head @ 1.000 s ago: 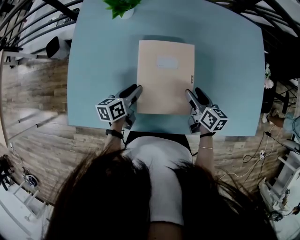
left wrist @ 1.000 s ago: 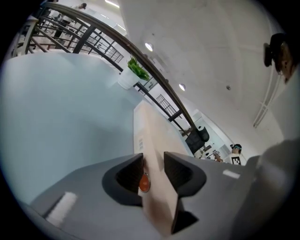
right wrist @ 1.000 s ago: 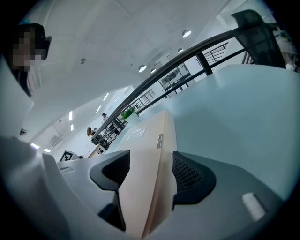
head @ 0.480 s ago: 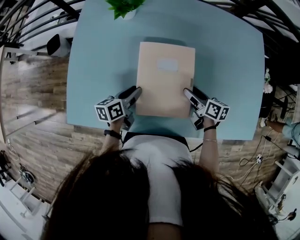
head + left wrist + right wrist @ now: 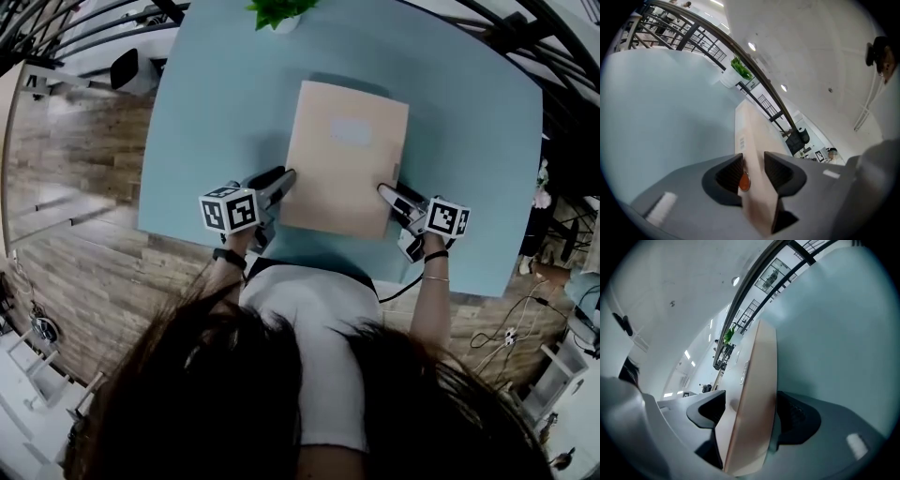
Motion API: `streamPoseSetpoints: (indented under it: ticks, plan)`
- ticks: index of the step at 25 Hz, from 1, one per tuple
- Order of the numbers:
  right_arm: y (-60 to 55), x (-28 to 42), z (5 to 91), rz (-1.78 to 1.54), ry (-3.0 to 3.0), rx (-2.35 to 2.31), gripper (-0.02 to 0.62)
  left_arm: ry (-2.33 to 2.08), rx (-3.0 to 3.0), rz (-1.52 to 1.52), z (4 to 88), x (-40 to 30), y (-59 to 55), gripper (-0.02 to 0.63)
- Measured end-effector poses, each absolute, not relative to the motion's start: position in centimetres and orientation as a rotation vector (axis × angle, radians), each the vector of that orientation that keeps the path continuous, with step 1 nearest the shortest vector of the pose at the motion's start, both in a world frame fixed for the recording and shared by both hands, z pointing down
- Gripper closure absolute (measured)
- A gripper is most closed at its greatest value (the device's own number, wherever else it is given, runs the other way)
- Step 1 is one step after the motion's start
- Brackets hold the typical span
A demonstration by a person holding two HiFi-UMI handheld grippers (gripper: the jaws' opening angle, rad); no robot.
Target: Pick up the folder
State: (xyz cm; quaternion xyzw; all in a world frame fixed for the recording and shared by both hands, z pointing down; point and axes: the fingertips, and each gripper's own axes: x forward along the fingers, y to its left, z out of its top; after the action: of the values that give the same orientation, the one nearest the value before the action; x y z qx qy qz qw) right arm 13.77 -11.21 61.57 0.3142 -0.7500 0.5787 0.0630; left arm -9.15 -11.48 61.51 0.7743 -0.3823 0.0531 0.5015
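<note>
Fingers (image 5: 726, 176) at left seemingly clamp folder (image 5: 345, 159); plant (image 5: 281, 11) beyond.

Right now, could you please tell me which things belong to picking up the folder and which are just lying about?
Job: folder; left gripper, clamped on it; right gripper, jaws have just been opening, folder between them.
Lying about: potted plant.

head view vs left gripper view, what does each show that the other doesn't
Only head view: person, floor, right gripper, its fingers just opening with the folder between them. Only left gripper view: ceiling lights, fingers pressed on the folder's edge. Both: left gripper, folder, table, plant.
</note>
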Motion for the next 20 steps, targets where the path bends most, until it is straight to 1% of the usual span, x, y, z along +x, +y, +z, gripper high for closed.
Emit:
streamPoseSetpoints:
  ticks: [8, 12, 15, 20]
  plan:
    - [-11.5, 13.9, 61.2, 1.832, -2.318, 0.842, 0.276, -0.910, 1.853, 0.082, 61.7, -9.4, -11.4, 0.411]
    - [-11.9, 15.2, 61.8, 2.026, -2.251, 0.866, 0.278, -0.886, 1.842, 0.061, 61.7, -9.5, -11.6, 0.410]
    - [-12.1, 15.2, 61.7, 2.162, -2.238, 0.778, 0.278, -0.865, 1.833, 0.049, 61.9, -9.4, -11.6, 0.409]
    - [-11.0, 13.5, 61.6, 2.215, -2.151, 0.505, 0.278, -0.869, 1.815, 0.030, 61.9, -9.8, -11.7, 0.406]
